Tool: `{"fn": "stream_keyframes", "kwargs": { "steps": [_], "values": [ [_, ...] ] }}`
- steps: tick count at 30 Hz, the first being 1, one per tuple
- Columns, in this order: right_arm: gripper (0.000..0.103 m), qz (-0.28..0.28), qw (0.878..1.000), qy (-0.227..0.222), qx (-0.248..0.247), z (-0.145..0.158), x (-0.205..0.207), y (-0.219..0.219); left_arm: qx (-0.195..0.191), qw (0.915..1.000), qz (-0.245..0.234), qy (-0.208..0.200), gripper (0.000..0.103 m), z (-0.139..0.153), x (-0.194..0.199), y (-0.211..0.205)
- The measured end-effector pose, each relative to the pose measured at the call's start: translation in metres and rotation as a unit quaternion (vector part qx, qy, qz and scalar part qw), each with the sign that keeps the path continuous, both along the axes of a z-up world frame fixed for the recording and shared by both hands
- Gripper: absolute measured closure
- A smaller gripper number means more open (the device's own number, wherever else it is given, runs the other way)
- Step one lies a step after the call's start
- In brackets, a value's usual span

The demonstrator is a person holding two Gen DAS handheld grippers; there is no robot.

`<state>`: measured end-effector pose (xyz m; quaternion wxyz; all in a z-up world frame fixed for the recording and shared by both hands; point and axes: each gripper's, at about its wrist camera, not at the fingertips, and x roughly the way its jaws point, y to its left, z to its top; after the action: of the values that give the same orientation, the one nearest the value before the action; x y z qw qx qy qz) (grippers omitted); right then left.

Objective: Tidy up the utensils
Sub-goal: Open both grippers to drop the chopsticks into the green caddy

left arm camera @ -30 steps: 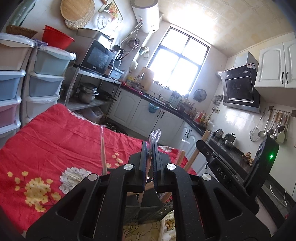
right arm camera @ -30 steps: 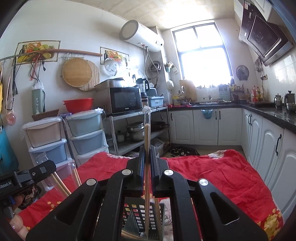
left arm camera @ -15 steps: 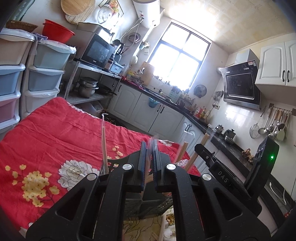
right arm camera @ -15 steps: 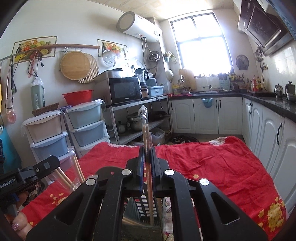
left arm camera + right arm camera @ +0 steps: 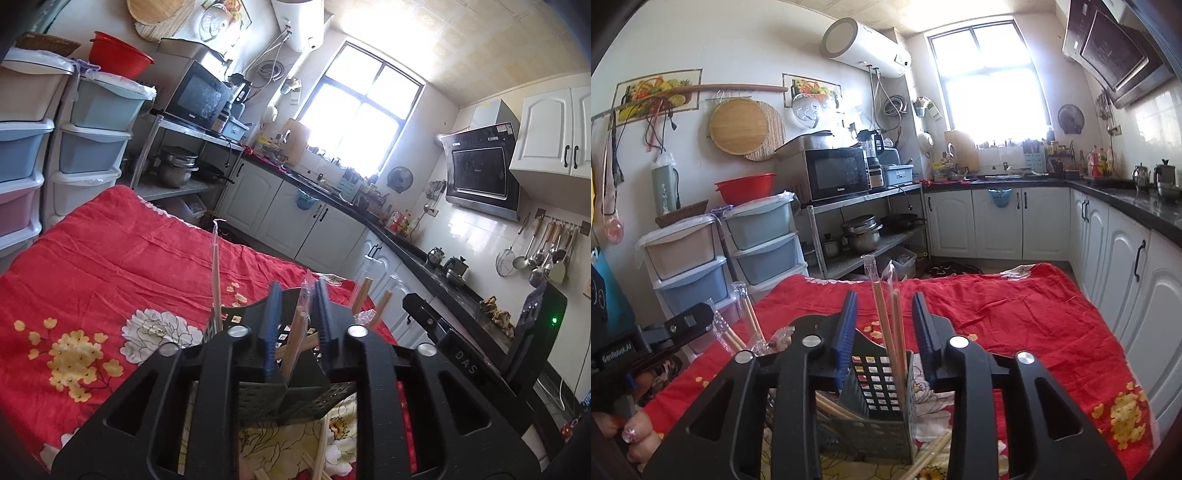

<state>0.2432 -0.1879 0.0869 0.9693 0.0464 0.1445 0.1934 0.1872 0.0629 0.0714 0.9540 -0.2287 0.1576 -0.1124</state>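
— Both claws have just been opening: my right claw (image 5: pixel 884 328) and left claw (image 5: pixel 297 317) stand released around upright wrapped chopsticks (image 5: pixel 888 332).

— Where are they?

— Standing in the holder (image 5: pixel 875 417), directly below me.

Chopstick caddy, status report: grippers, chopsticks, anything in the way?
Left gripper and right gripper: jaws just opened, wrapped chopsticks loose between them. Chopsticks standing in grey caddy. More chopsticks lie on the cloth beside it.

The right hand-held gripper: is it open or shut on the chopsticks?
Open. The right hand-held gripper has just been opening; wrapped chopsticks stand between its pads untouched, in the holder.
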Motion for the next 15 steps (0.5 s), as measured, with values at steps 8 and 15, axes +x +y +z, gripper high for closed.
{"fn": "stream_keyframes", "kwargs": {
  "steps": [8, 15],
  "values": [
    [0.056, 0.002, 1.000, 0.014, -0.011, -0.002, -0.012, -0.006, 0.002, 0.9999, 0.014, -0.007, 0.058, 0.004, -0.008, 0.007],
    [0.053, 0.003, 0.999, 0.030, -0.014, -0.005, -0.019, -0.011, -0.004, 0.9997, 0.022, -0.004, 0.041, 0.006, -0.015, 0.015]
  ]
}}
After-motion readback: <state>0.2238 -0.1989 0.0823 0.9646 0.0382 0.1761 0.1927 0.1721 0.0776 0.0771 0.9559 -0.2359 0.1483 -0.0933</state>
